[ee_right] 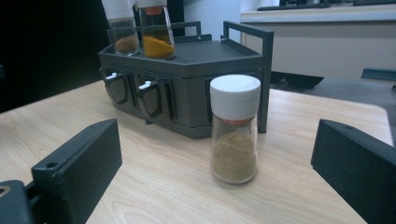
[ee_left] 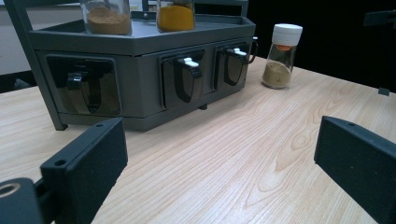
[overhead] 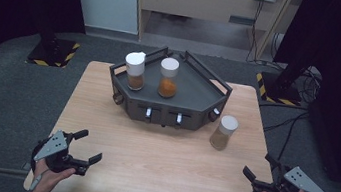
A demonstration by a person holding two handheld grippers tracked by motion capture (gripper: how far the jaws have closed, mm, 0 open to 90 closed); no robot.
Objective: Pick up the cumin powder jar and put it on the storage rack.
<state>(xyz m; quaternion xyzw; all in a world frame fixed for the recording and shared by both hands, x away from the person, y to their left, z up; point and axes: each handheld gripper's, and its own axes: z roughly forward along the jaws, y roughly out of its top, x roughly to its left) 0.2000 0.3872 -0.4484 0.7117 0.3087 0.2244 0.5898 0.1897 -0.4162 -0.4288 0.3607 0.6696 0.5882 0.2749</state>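
A clear jar (overhead: 224,132) of tan powder, white-capped, is seen upright right of the rack (overhead: 167,106). Both grippers (overhead: 81,149) (overhead: 260,170) are held wide, empty.

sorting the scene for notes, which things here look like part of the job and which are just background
Likely part of the job:
- grey spice rack
- two spice jars on the rack, one brown, one orange
- loose spice jar standing on the table beside the rack
- left gripper and right gripper, both open

Just background:
- wooden table
- cabinet behind
- floor cables
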